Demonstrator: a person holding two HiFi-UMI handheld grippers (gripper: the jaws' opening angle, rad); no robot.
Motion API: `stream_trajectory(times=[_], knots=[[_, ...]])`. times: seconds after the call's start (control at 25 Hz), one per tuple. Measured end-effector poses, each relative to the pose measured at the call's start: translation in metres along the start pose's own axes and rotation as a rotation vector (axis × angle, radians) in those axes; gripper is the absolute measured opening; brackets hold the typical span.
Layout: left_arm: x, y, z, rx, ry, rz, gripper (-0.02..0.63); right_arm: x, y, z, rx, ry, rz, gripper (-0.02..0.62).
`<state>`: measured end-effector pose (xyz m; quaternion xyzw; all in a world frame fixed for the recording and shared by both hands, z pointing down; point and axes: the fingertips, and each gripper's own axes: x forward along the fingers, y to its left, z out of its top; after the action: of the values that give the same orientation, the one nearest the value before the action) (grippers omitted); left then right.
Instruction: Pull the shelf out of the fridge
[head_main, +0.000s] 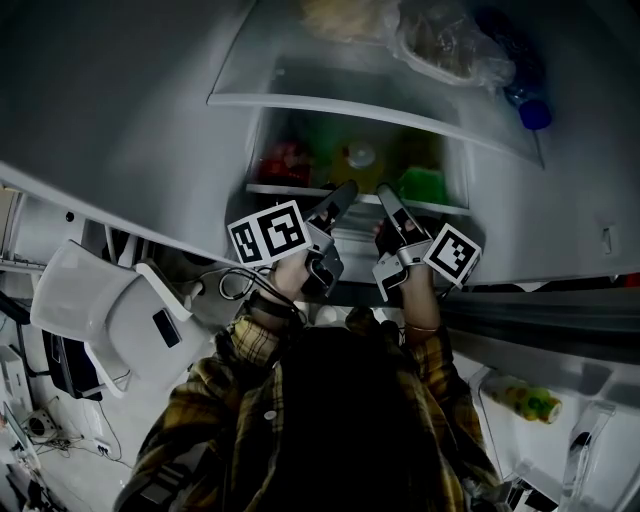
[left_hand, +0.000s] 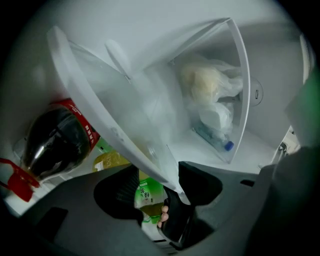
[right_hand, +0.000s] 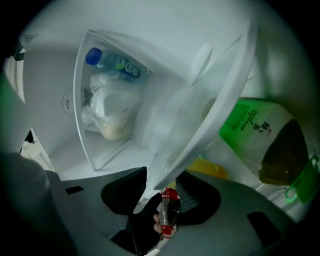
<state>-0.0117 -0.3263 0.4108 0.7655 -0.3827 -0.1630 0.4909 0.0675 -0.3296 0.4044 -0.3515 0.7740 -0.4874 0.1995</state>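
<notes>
A glass fridge shelf (head_main: 300, 103) with white trim carries bagged food (head_main: 440, 40) and a blue-capped bottle (head_main: 530, 105). In the head view my left gripper (head_main: 345, 190) and right gripper (head_main: 385, 192) point side by side into the fridge, just under that shelf's front edge. In the left gripper view the shelf (left_hand: 115, 115) runs diagonally down between the jaws of my left gripper (left_hand: 159, 172). In the right gripper view the shelf (right_hand: 210, 110) does the same at my right gripper (right_hand: 162, 182). Both pairs of pads press on the trim.
Below the shelf lie a cola bottle (left_hand: 55, 145), a green tea bottle (right_hand: 260, 140) and a yellow-capped bottle (head_main: 360, 155), caps toward me. A white chair (head_main: 100, 300) stands at the left. A door bin (head_main: 600, 380) at the lower right holds a bottle (head_main: 525, 400).
</notes>
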Motion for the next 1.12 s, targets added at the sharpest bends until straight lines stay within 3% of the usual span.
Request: stream_trajectory(times=[0.72, 1.04, 1.12], knots=[[0.015, 0.009, 0.016, -0.057, -0.028, 0.000, 0.244, 0.021, -0.007, 0.011, 0.030, -0.030, -0.041, 0.170], [0.015, 0.011, 0.017, -0.040, -0.022, 0.015, 0.135, 0.023, -0.009, 0.012, 0.029, -0.030, -0.053, 0.166], [0.015, 0.009, 0.018, -0.036, -0.020, 0.012, 0.117, 0.023, -0.010, 0.013, 0.029, -0.036, -0.064, 0.122]])
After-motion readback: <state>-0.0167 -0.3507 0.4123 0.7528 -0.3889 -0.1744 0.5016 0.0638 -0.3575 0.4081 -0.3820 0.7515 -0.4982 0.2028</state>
